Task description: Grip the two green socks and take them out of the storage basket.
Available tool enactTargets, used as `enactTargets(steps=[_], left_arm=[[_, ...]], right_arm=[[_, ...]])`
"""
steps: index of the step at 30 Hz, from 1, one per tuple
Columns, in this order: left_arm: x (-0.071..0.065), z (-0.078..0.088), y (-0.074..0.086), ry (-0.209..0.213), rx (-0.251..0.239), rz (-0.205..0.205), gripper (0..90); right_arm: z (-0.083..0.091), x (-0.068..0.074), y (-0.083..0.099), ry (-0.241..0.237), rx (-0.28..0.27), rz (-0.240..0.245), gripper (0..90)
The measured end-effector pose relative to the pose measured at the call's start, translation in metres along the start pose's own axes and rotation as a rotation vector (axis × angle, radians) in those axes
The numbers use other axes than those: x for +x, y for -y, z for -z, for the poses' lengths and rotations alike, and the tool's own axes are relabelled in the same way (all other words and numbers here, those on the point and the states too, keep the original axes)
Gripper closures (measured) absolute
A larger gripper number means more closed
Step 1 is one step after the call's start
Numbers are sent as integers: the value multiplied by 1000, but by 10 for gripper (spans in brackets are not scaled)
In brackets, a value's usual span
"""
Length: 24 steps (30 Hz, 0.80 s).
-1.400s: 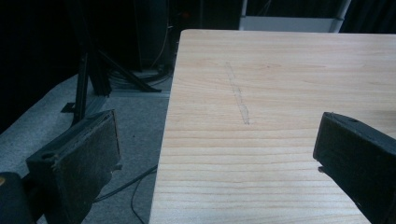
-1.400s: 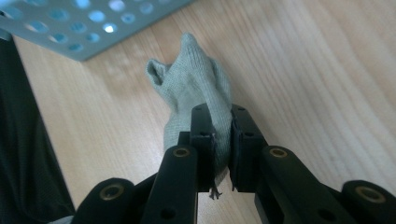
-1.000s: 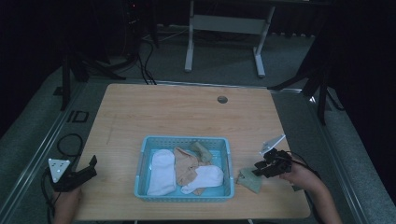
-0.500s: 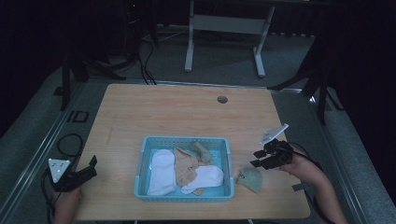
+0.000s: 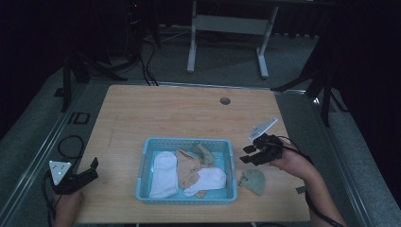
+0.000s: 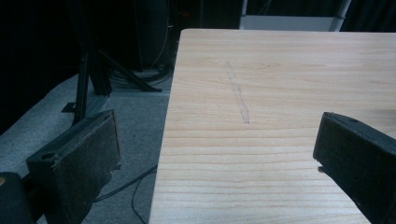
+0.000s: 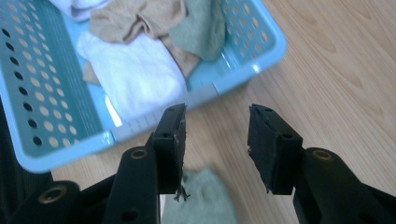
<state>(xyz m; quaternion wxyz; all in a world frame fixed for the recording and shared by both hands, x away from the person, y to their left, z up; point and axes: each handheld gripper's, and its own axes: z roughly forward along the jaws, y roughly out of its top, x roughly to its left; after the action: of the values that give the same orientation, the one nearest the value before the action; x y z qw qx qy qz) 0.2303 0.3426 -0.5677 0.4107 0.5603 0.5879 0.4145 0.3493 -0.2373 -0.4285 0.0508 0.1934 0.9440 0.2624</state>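
Resting at the table's near left corner, the left gripper lies with its jaws wide apart and nothing between them, by the look of it parked out of the way while the other hand works. In the middle, a blue basket holds a white sock, a tan sock, another white sock and a green sock, heaped loosely as if for sorting. Just right of the basket, a second green sock lies flat on the wood, apart from the heap, likely set out to start a pair. Above it, the right gripper hovers; its jaws have just been opening and stand apart, empty, the sock below them.
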Motion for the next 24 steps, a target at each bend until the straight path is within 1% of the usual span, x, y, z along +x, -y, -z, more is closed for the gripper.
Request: enactTargets(steps=[2,4,7,11,18,19,20,21,22,23,24], left_arm=[[0,0,0,0,0,-1,3],[0,0,0,0,0,-1,3],[0,0,0,0,-1,-1,3],[0,0,0,2,0,0,3],[0,0,0,3,-1,1,3],[0,0,0,3,-1,0,3],[0,0,0,3,-2,0,3],[0,0,0,4,-2,1,3],[1,0,0,4,-2,1,3],[1,0,0,5,-4,1,3],[1,0,0,5,-2,2,3]], right_arm=[[-2,1,-3,-1,1,7,565],[-7,4,-10,-10,3,20,565],[-9,5,-13,-12,3,24,566],[-21,8,-29,-25,1,45,566],[-33,10,-42,-39,-2,46,558],[-36,10,-44,-40,-4,46,557],[-44,12,-50,-47,2,51,555],[-44,12,-50,-47,2,51,555],[-50,13,-54,-52,6,43,554],[-53,13,-56,-54,7,46,554],[-53,13,-56,-54,7,46,554]])
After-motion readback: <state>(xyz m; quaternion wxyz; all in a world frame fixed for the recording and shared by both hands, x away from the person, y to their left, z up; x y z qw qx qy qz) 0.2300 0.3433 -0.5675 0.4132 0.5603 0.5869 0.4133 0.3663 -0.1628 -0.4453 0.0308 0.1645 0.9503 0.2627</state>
